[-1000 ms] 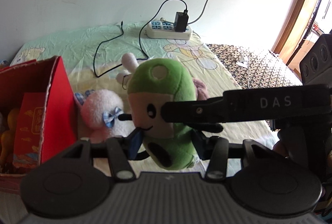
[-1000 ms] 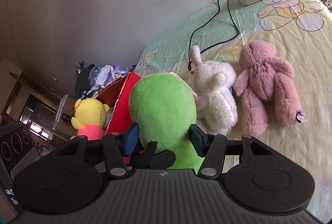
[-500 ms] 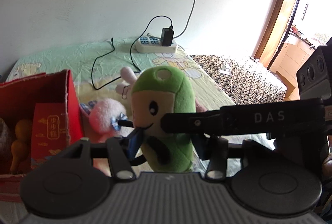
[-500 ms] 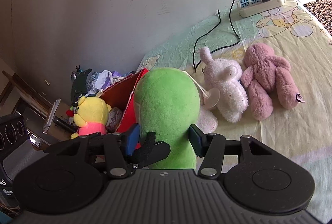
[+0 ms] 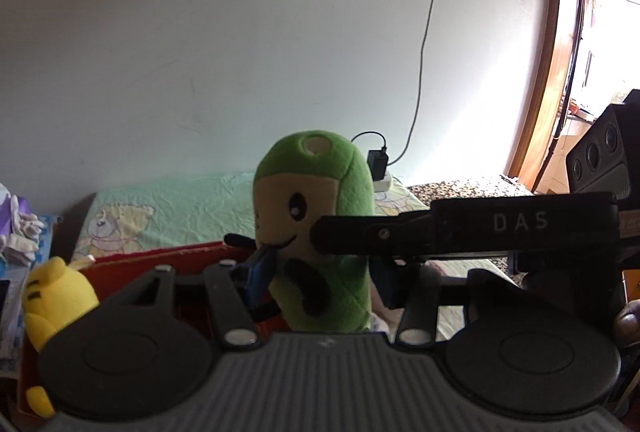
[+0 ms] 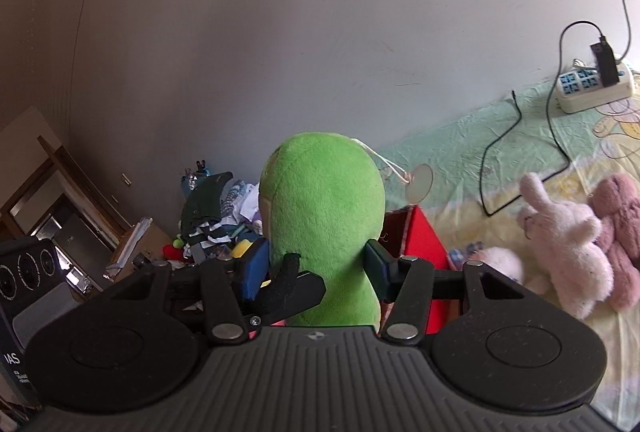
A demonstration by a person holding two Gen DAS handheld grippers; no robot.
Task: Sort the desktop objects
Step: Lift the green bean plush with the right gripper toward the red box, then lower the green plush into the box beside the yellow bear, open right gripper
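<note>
I have both grippers clamped on the same toy, so the step in hand, as I judge it, is carrying it over to the box. The bed [image 6: 472,155], spread with a crinkled pale-green and yellow cartoon-print sheet, is the biggest thing here. At its near edge stands the open red cardboard box [image 6: 420,236], stiff and flat-walled, with a plump yellow plush toy [image 5: 56,296] sitting by it. The big green bean-shaped plush with a beige stitched face [image 5: 316,228] hangs upright between the two grippers, above the box's near rim and clear of the sheet. My left gripper [image 5: 320,280] holds it low across the front, jaws narrow and pressed into the pile; my right gripper [image 6: 316,264] grips it from the back, jaws set a little wider, sunk into its soft sides. Next I need to bring it over the opening, lower it and let both jaws go together; it is squashy and should drop in loosely. A fluffy white plush rabbit [image 6: 560,236] and a dusky-pink plush bear [image 6: 616,216] lie side by side, touching, on the sheet, not yet sorted. Beyond them a white plastic power strip [image 6: 592,87] rests near the wall
</note>
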